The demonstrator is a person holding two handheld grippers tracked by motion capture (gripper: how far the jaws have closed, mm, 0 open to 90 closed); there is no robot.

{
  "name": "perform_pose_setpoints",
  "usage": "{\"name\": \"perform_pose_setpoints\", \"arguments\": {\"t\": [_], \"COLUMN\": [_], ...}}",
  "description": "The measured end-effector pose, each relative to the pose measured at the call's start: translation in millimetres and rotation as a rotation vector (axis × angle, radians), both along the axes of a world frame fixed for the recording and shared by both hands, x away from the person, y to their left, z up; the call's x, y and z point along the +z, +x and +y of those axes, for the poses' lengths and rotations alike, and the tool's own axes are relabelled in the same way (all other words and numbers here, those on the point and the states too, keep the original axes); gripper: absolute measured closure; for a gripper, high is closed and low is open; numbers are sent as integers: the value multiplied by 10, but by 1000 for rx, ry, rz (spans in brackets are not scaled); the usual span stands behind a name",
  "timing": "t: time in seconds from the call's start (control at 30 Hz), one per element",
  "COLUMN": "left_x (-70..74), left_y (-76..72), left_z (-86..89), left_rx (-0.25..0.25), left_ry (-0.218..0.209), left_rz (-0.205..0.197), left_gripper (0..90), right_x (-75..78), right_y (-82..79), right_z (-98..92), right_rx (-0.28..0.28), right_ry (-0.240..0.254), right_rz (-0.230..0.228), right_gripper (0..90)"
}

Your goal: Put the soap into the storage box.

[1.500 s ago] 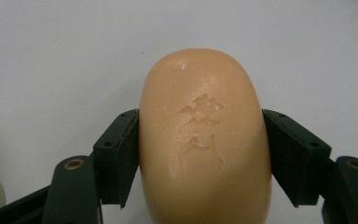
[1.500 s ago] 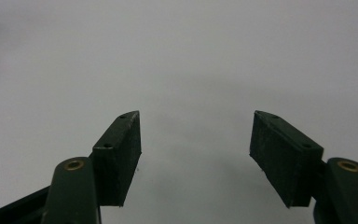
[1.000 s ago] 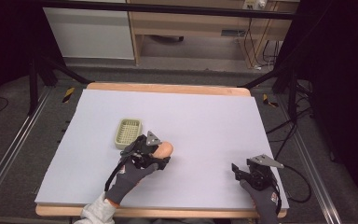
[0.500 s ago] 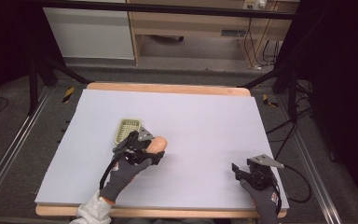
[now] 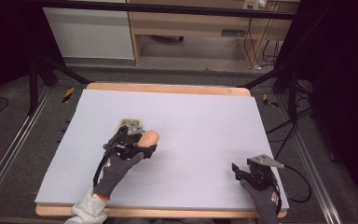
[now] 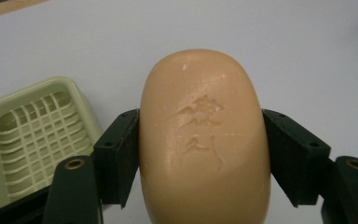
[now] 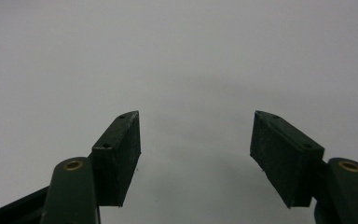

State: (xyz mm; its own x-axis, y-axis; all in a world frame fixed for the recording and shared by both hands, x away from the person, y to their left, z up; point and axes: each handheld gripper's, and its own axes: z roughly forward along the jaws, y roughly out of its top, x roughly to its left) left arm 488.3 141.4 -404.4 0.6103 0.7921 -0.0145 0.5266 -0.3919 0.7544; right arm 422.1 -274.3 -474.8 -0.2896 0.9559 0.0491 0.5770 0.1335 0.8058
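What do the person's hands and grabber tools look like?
Each hand wears a dark grey glove. The left gripper and right gripper are black with flat black pads, brass-coloured pins, black cables and a grey three-cornered plate on top. One white sleeve shows.

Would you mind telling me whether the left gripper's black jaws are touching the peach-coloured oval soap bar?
Touching. In the left gripper view, the left gripper has both black pads pressed flat against the sides of the peach-coloured oval soap bar, with no gap on either side.

On the table [image 5: 205, 121], the soap [image 5: 149, 138] sits just right of the soap dish [image 5: 131, 125].
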Motion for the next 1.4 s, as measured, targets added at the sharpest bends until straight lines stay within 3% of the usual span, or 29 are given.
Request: {"name": "perform_pose_setpoints", "arguments": {"t": [0.4,1.4], "left_x": [13,-25], "left_y": [91,356], "left_z": [172,504], "left_rx": [54,170], "left_ry": [-19,-1], "left_rz": [-3,9], "left_gripper": [314,316], "right_x": [-3,-6], "right_y": [5,15], "right_z": [-1,5], "right_rx": [1,-2], "right_ry": [-2,-4], "right_rz": [-3,0], "right_gripper": [334,334]}}
